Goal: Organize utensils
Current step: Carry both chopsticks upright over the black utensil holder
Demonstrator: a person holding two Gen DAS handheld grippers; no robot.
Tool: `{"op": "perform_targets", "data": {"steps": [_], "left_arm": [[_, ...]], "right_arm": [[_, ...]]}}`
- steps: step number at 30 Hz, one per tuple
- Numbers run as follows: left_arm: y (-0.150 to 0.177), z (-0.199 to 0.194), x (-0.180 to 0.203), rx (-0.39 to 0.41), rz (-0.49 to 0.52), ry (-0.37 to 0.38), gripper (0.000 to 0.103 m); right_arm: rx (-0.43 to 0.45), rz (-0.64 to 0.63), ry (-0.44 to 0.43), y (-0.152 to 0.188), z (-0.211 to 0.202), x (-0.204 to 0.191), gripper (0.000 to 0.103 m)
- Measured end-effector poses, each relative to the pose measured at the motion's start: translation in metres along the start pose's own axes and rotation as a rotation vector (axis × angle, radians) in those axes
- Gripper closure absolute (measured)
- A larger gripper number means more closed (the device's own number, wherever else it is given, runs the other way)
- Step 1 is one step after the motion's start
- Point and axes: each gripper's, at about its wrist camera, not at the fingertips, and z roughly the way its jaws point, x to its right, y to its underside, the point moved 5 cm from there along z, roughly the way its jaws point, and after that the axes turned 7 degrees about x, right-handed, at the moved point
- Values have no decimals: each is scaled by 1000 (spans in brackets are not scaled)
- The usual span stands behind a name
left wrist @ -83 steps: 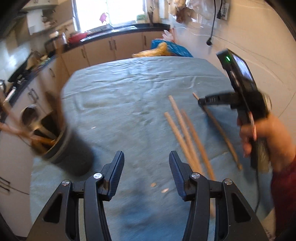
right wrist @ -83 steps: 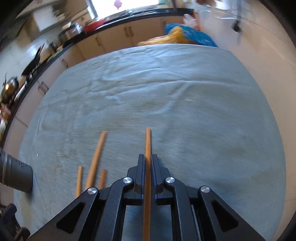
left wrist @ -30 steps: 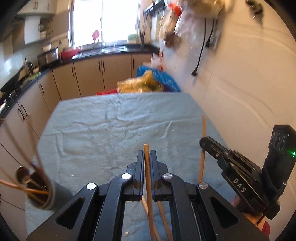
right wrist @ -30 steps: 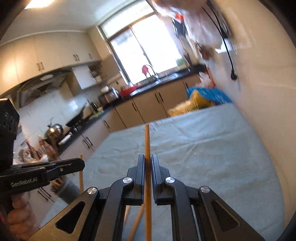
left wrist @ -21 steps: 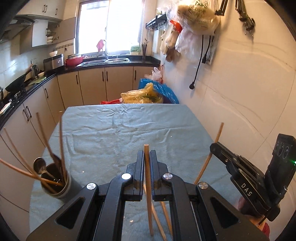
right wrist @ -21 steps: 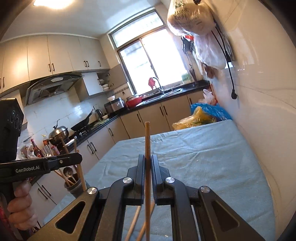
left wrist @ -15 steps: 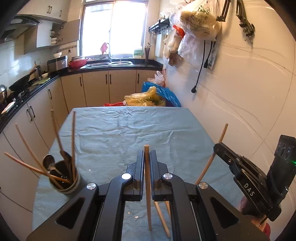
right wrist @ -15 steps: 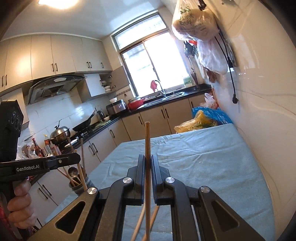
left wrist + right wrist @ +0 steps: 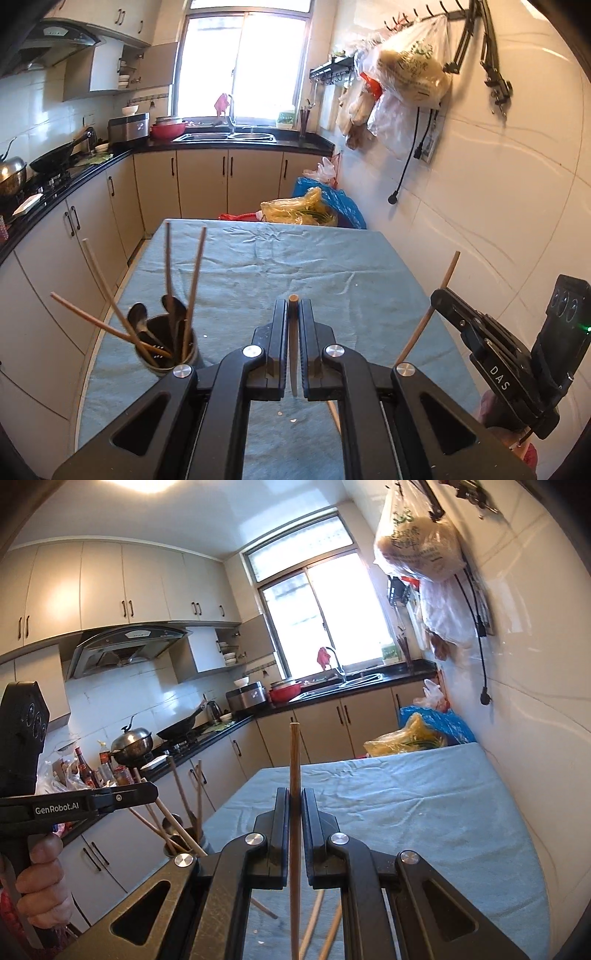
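Observation:
My left gripper (image 9: pixel 293 308) is shut on a wooden chopstick (image 9: pixel 293 347) and holds it above the table. My right gripper (image 9: pixel 294 799) is shut on another wooden chopstick (image 9: pixel 294 764) that points upward; it also shows in the left wrist view (image 9: pixel 430 314). A dark utensil holder (image 9: pixel 166 349) stands at the table's left edge with several chopsticks and spoons leaning in it. It shows in the right wrist view (image 9: pixel 181 836) behind the left gripper. Loose chopsticks (image 9: pixel 314 926) lie on the cloth below my right gripper.
The table is covered with a blue-grey cloth (image 9: pixel 266 266). A white wall (image 9: pixel 498 206) runs along its right side. Plastic bags (image 9: pixel 317 205) sit beyond the far edge. Kitchen cabinets (image 9: pixel 74 236) line the left.
Both grippers have lifted and tilted upward with their chopsticks. The utensil holder has come further into the left wrist view.

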Motion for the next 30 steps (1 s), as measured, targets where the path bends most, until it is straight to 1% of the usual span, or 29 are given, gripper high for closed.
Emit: {"op": "perform_targets", "data": {"steps": [5, 11, 16, 20, 25, 30], "left_arm": [[-6, -19, -15, 22, -4, -4, 98], [-17, -47, -35, 52, 0, -25, 98], [-31, -70, -51, 87, 4, -44, 98], [-45, -85, -63, 123, 11, -79, 98], [-67, -97, -76, 169, 13, -112, 98], [-84, -94, -88, 191, 5, -135, 98]], "right_arm": [[-5, -19, -15, -3, 2, -13, 96], [-12, -46, -57, -12, 7, -38, 96], [-9, -66, -108, -21, 15, -65, 96], [1, -100, -147, -33, 25, -94, 96], [12, -113, -179, -47, 45, -121, 96], [28, -108, -197, -60, 68, -144, 96]]}}
